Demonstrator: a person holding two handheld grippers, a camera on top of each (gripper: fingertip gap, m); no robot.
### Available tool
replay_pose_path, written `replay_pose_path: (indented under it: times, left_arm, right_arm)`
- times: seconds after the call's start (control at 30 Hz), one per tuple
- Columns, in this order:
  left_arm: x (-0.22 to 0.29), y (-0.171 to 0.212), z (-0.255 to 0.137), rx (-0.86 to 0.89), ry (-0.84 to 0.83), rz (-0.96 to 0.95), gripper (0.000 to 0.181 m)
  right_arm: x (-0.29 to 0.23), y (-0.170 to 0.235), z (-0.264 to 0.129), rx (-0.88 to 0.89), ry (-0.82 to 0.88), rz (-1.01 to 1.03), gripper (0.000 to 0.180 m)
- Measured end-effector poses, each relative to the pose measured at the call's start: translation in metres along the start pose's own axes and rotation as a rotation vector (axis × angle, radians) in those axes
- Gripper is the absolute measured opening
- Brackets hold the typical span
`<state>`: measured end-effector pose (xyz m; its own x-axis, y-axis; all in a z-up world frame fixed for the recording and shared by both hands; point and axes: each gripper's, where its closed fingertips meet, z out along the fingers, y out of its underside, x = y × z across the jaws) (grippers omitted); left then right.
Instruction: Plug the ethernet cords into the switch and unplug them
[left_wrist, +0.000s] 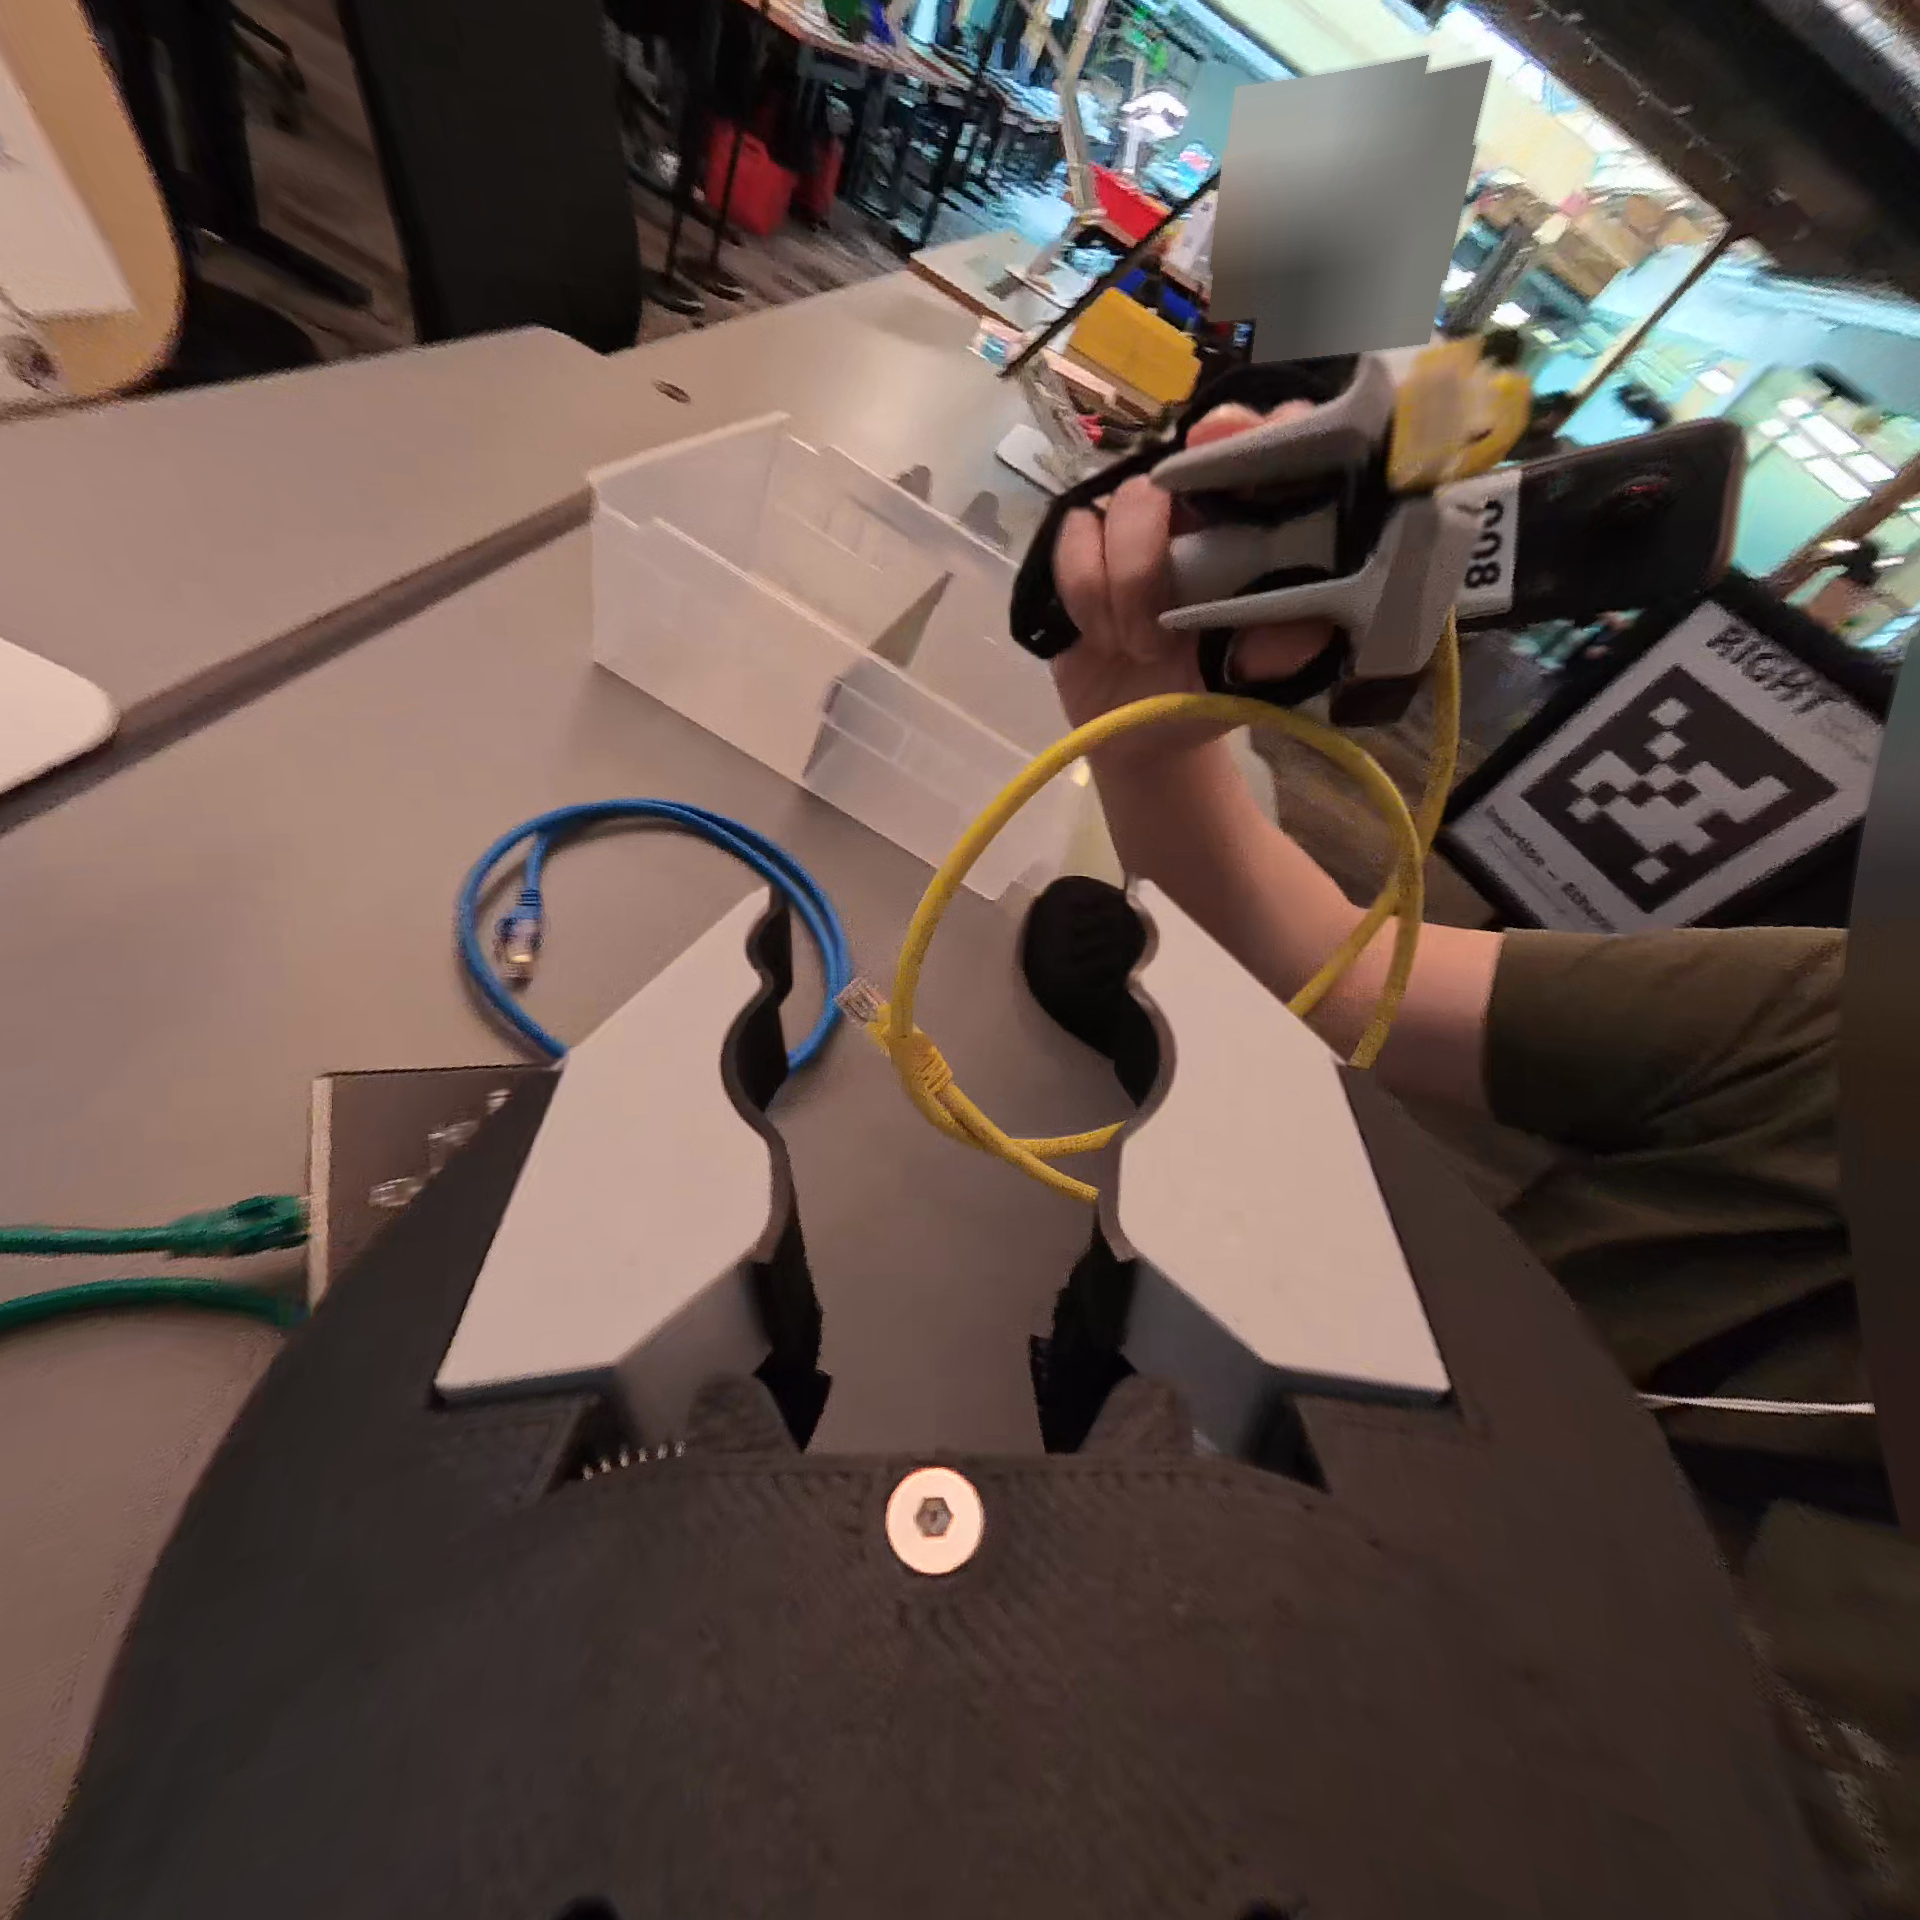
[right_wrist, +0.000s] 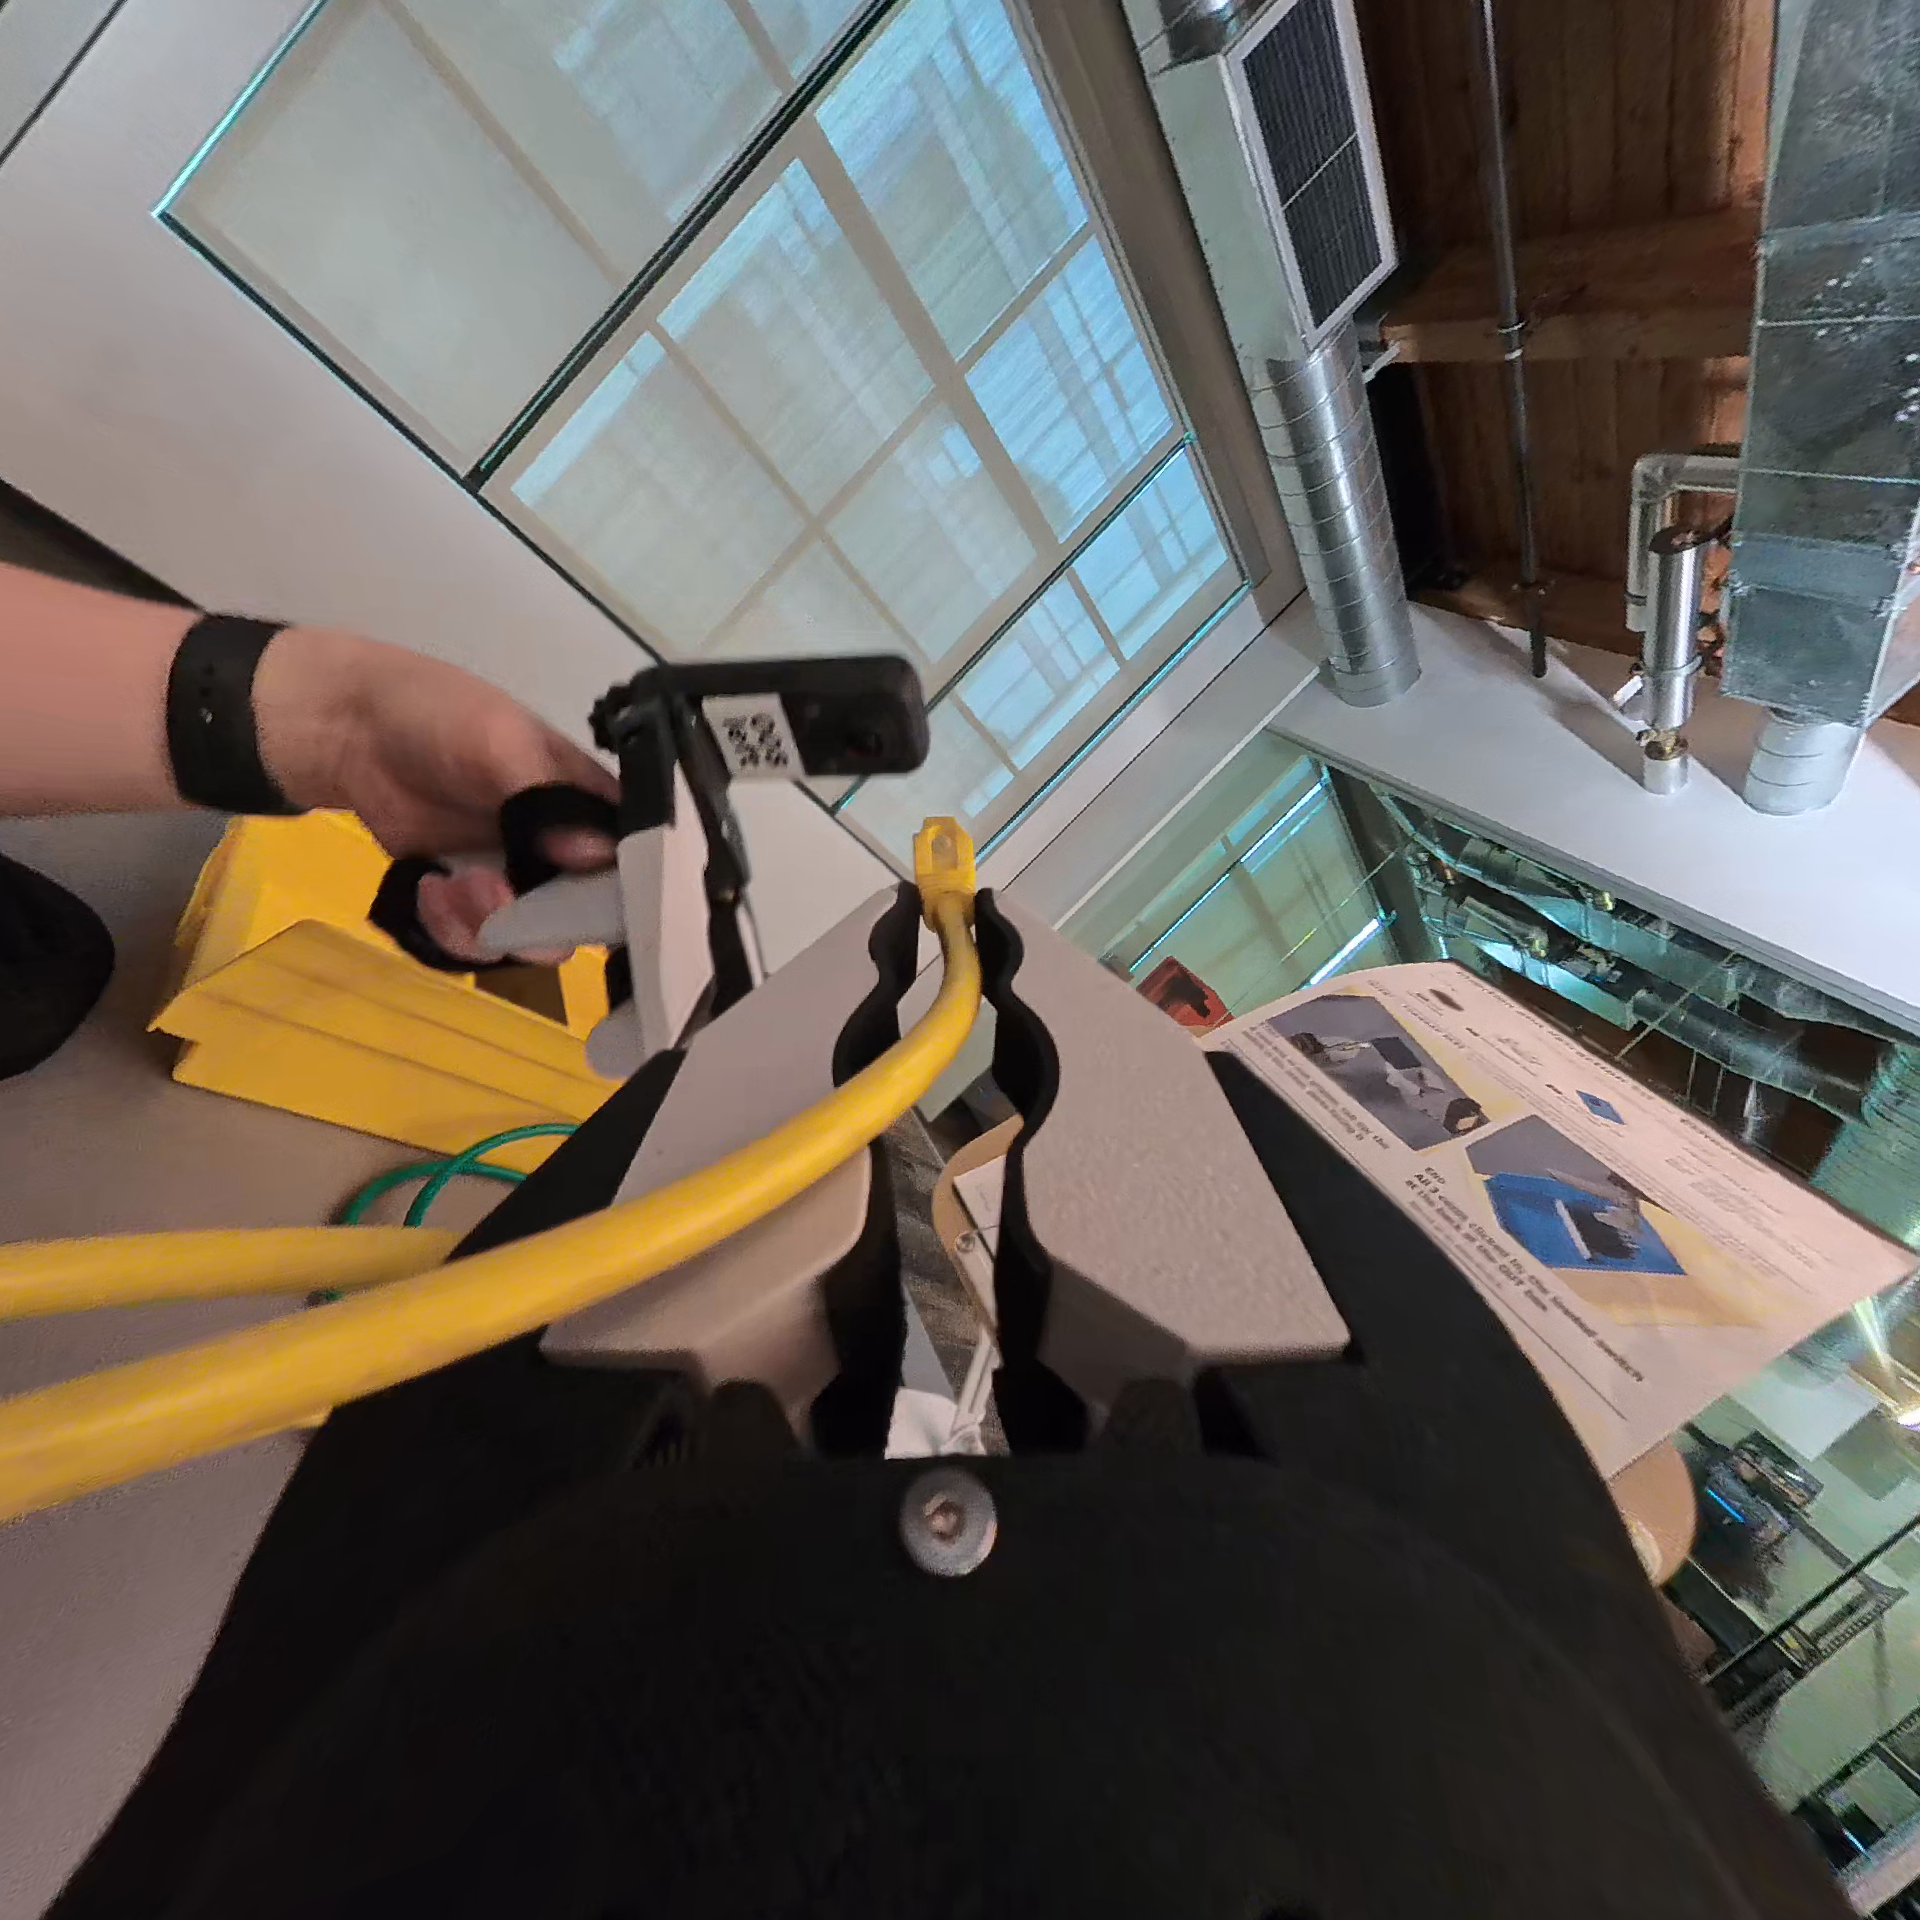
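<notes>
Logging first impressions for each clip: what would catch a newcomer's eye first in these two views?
The yellow cord stands out: the right hand-held gripper is shut on it just behind the plug, raised toward the windows, and its loop hangs in the air over the table. The left hand-held gripper is open above the dark switch, where a green cord meets its left edge. A blue cord lies coiled beyond.

A workshop-style lab is indicated by exposed metal ductwork (right_wrist: 1340, 520) under a timber ceiling (right_wrist: 1579, 260), large gridded windows (right_wrist: 831, 436), cluttered workbenches (left_wrist: 914, 94) and a fiducial marker board (left_wrist: 1683, 779) beside the grey table (left_wrist: 260, 831).
</notes>
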<state>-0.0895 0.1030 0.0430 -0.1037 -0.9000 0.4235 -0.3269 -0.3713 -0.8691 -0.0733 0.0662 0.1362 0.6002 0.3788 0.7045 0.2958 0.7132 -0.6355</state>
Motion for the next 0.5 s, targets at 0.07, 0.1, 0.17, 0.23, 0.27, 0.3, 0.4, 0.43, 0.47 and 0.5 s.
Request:
replay_pose_path:
  times: [0.07, 0.1, 0.17, 0.23, 0.27, 0.3, 0.4, 0.43, 0.47, 0.5]
  left_arm:
    - [0.005, 0.006, 0.012, -0.014, 0.076, -0.042, 0.064]
    - [0.006, 0.01, 0.018, -0.025, 0.102, -0.053, 0.064]
    - [0.004, 0.019, 0.028, -0.062, 0.102, -0.053, 0.064]
    - [0.003, 0.026, 0.034, -0.09, 0.099, -0.045, 0.064]
    - [0.003, 0.028, 0.036, -0.097, 0.1, -0.047, 0.064]
    - [0.002, 0.028, 0.035, -0.104, 0.096, -0.05, 0.064]
    - [-0.019, 0.025, 0.025, -0.102, -0.029, -0.028, 0.061]
    - [-0.037, 0.026, 0.019, -0.107, -0.134, -0.004, 0.061]
    - [-0.058, 0.029, 0.011, -0.133, -0.265, 0.026, 0.061]
    - [-0.077, 0.035, 0.003, -0.178, -0.39, 0.063, 0.066]
  right_arm:
    - [0.004, -0.004, -0.003, 0.014, 0.009, 0.009, 0.01]
    - [0.006, -0.006, -0.004, 0.019, 0.016, 0.011, 0.01]
    - [0.009, -0.008, -0.005, 0.024, 0.023, 0.013, 0.01]
    - [0.011, -0.009, -0.007, 0.026, 0.029, 0.014, 0.01]
    - [0.012, -0.009, -0.007, 0.026, 0.029, 0.015, 0.01]
    - [0.012, -0.009, -0.007, 0.024, 0.028, 0.014, 0.01]
    - [0.013, -0.006, -0.008, -0.003, 0.011, 0.001, 0.01]
    - [0.014, -0.004, -0.009, -0.017, 0.007, -0.001, 0.01]
    - [0.015, -0.002, -0.011, -0.029, 0.002, 0.001, 0.01]
    - [0.017, -0.001, -0.012, -0.038, -0.002, 0.006, 0.01]
